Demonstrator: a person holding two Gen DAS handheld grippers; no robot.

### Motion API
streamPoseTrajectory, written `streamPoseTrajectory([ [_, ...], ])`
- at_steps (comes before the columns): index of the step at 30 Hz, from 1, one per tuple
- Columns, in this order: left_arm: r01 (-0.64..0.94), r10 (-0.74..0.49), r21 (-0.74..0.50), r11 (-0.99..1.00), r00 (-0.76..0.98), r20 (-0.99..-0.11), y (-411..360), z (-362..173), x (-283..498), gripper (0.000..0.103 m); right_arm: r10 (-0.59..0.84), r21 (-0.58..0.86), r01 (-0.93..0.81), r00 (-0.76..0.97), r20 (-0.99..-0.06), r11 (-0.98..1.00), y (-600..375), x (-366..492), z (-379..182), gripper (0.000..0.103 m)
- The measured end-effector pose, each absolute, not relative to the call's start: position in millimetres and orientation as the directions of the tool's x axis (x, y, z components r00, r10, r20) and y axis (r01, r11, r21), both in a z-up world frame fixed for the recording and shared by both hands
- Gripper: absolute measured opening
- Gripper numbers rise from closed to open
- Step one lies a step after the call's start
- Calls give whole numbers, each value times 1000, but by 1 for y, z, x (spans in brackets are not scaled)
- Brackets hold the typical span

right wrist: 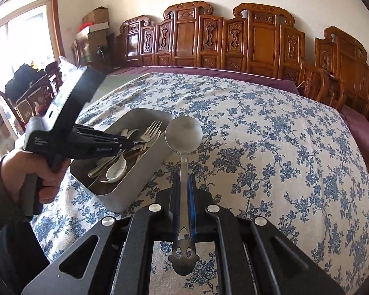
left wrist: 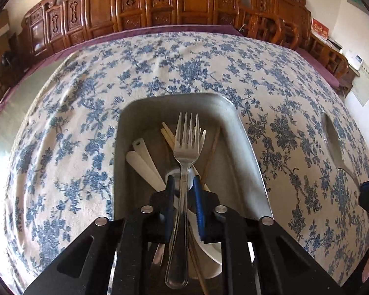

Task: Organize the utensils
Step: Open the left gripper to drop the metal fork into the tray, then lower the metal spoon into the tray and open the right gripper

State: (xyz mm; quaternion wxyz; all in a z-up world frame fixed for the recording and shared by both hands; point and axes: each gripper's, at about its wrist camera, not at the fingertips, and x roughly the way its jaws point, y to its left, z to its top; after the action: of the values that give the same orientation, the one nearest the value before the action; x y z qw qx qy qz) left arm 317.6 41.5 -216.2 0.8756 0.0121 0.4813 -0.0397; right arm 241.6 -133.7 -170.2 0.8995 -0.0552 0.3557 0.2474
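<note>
Steel spoon (right wrist: 183,162) clamped in right hand-held gripper (right wrist: 183,184); left hand-held gripper (left wrist: 183,184) loosely straddles fork (left wrist: 184,162).

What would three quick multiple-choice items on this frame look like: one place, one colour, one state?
1. Where is the head of the steel fork at the centre of the left wrist view?
A. On the cloth, outside any container
B. Over the metal tray, above other utensils
C. On the wooden bench

2. What pattern does the tablecloth have?
A. Blue flowers on a pale ground
B. Red stripes
C. Plain green

3. What is the state of the right gripper?
A. Open and empty
B. Shut on chopsticks
C. Shut on a metal spoon

Answers:
1 B: the tines sit inside the tray's rim, over the white spoons and chopsticks.
2 A: blue sprigs cover the pale cloth.
3 C: the pads clamp the spoon's handle, with the bowl pointing forward.
</note>
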Motion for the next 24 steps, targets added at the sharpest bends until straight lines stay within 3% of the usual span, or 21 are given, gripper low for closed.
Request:
streamPoseTrajectory([
  [24,77,-30,27,997,658,-752,105,-132,256,20,403,62,-543,538,-741,838,-5,276,-182,8],
])
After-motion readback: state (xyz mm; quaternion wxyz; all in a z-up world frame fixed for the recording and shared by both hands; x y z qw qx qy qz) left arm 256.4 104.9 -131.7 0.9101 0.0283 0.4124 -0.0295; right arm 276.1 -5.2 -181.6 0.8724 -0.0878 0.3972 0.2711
